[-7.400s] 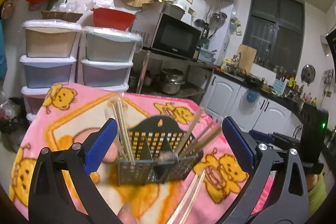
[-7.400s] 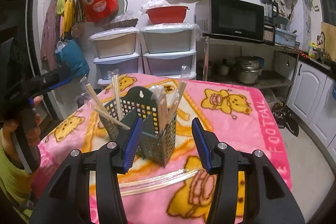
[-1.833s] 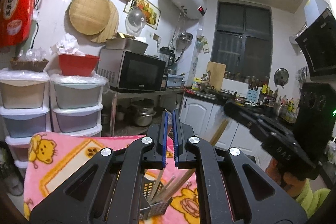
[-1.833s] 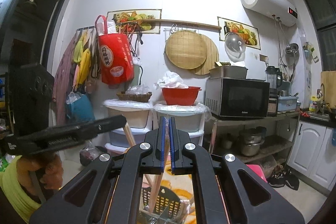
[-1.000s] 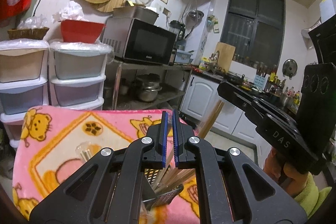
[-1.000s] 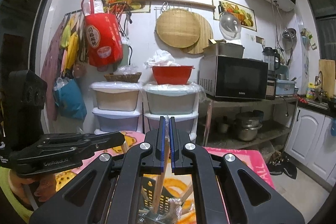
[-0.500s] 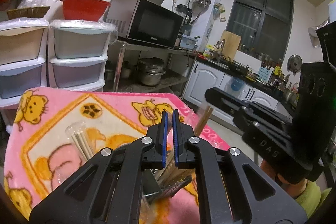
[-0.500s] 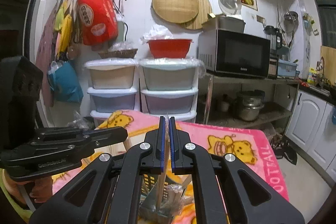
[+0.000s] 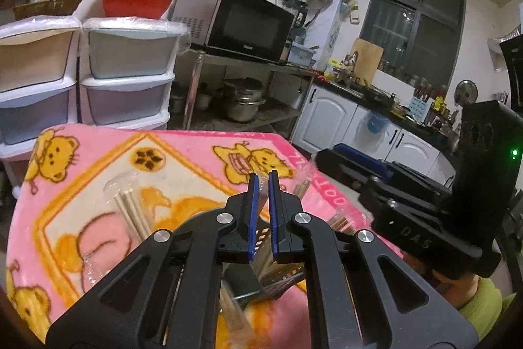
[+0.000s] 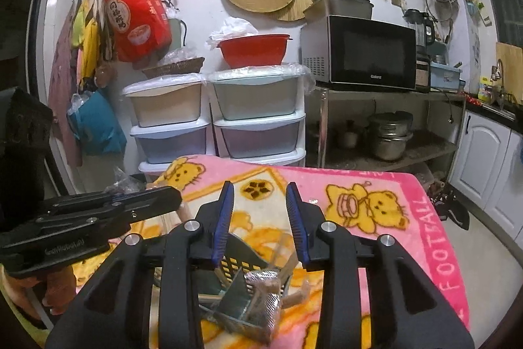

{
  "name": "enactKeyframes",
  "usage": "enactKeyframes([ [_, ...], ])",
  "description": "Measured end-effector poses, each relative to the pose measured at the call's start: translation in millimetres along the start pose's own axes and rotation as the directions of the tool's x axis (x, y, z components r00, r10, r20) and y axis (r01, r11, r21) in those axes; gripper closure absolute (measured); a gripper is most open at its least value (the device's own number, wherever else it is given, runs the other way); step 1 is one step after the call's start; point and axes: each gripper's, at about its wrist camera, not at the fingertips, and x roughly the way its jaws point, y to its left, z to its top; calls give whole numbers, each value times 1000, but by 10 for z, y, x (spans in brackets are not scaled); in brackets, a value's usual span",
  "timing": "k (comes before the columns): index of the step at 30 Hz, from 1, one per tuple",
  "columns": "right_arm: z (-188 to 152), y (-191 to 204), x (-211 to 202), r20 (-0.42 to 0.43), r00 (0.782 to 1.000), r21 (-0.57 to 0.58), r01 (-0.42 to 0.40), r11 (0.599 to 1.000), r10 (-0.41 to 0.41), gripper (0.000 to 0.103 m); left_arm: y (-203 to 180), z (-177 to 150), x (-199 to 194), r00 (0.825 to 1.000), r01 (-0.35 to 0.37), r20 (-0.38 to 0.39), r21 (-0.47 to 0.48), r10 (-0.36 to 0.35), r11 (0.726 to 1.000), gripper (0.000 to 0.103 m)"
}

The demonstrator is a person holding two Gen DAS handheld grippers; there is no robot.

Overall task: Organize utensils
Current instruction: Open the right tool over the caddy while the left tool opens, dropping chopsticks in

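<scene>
A dark perforated utensil holder (image 10: 243,290) stands on the pink bear-print blanket (image 10: 392,218), with wrapped chopsticks in its compartments. My right gripper (image 10: 260,218) is open just above it and holds nothing; a wrapped chopstick pair stands in the holder below. My left gripper (image 9: 262,211) is almost shut on a thin clear-wrapped chopstick pair (image 9: 260,188) over the holder (image 9: 278,277). Another wrapped pair (image 9: 130,208) sticks up on the left. Each gripper shows in the other's view: the right one (image 9: 376,182), the left one (image 10: 114,211).
Stacked plastic drawers (image 10: 255,113) with a red bowl (image 10: 255,49) stand behind the table. A microwave (image 10: 366,54) sits on a metal shelf with pots (image 10: 389,136). White cabinets (image 9: 330,116) and a counter run along the right.
Both grippers have come down over the holder. My right gripper has opened and let go of its chopsticks into the holder. The left stays nearly shut.
</scene>
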Motion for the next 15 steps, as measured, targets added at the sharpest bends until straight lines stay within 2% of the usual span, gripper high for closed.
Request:
enactKeyframes([
  [2,-13,-18,-24,-3,1000,1,5,1000,-5,71,17,-14,-6,1000,-11,-6,2,11,1000,99],
  [6,-42,-36,-101,-3,1000,5,4,1000,-4,67,37,-47,-43,1000,-29,-10,1,29,1000,81],
  [12,-105,-55,-232,1,1000,6,8,1000,-8,59,53,-90,-159,998,-55,0,1,55,998,71],
  [15,-147,-65,-292,0,1000,6,13,1000,-13,57,55,-104,-256,998,-65,20,1,65,998,56],
])
